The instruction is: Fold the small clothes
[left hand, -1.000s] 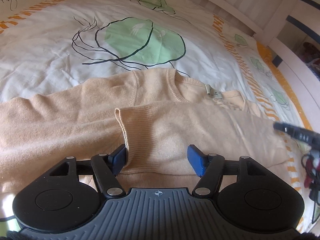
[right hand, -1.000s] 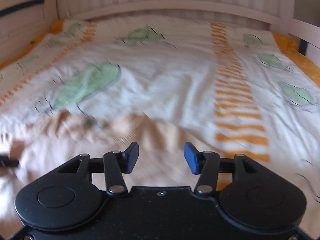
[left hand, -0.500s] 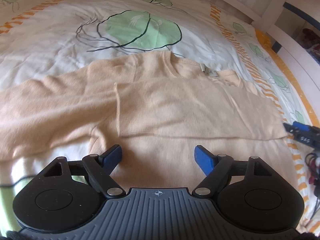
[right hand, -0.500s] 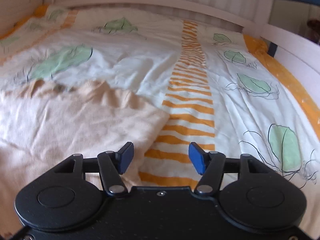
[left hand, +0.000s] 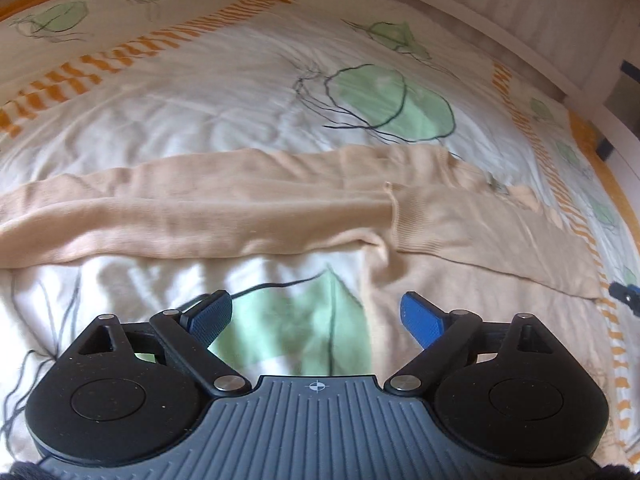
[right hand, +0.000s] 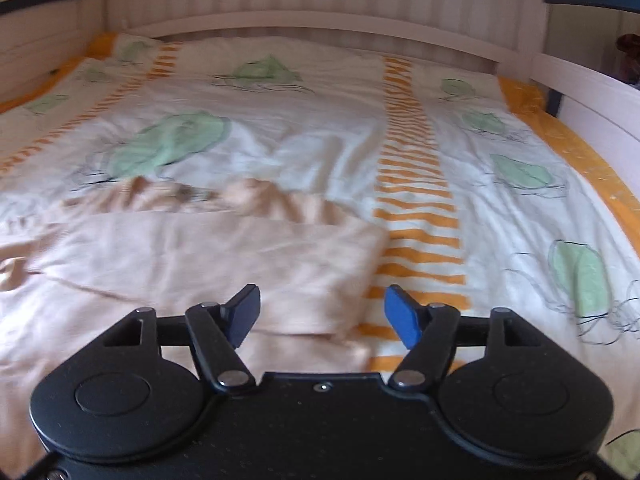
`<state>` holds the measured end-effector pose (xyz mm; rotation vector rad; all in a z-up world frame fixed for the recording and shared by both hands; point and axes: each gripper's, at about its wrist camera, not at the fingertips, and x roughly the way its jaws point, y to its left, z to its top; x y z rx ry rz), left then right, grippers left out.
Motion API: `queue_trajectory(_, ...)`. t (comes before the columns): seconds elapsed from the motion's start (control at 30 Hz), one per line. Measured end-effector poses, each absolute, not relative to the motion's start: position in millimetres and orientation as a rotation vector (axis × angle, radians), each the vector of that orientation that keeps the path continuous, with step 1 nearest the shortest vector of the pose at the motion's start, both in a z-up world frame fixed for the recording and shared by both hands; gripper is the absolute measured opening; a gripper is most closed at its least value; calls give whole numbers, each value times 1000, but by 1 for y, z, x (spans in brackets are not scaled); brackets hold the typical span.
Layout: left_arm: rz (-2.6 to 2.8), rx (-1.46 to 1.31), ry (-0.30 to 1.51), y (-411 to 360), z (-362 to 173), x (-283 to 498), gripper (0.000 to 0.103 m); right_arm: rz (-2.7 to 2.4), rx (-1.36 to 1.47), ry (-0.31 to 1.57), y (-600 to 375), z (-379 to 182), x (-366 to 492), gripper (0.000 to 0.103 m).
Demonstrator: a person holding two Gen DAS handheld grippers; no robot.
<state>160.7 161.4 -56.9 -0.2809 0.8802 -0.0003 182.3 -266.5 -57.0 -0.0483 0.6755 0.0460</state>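
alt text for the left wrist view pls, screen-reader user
A beige sweater lies flat on a leaf-print bedspread, one sleeve stretched out left, the other folded across its body. In the foreground the left gripper is empty above the bedspread, its blue-padded jaws opening.

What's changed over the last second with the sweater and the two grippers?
The left gripper let go of the folded-in sleeve cuff and drew back toward the outstretched sleeve, jaws opening with nothing between them. The right gripper swung to the sweater's folded side edge, also opening and empty. The sweater stayed flat on the duvet, one sleeve folded across.
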Motion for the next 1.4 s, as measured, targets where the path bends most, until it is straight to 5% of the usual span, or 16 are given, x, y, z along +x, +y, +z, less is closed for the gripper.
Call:
queue_trajectory(0.6,413,-661,735,342,-68,122,92,269,-43,788,-167,-78,139,73)
queue_trajectory(1.03,463,-663,695,390,-84,129,91,292,-61,840,-141,-91,150,73)
queue_trajectory(1.1,489,-636,703,390,-81,132,73,294,-54,845,-140,-92,150,73)
queue_trajectory(1.17,541,-593,722,391,-78,135,37,296,-51,846,-139,-93,150,73)
queue_trajectory(1.2,562,-586,738,392,-77,136,34,296,-50,847,-139,-93,150,73)
queue_trajectory(1.27,574,-591,747,396,-76,137,9,297,-46,846,-140,-93,150,73)
queue_trajectory(1.4,544,-588,689,389,-58,137,4,289,-24,842,-145,-93,151,73)
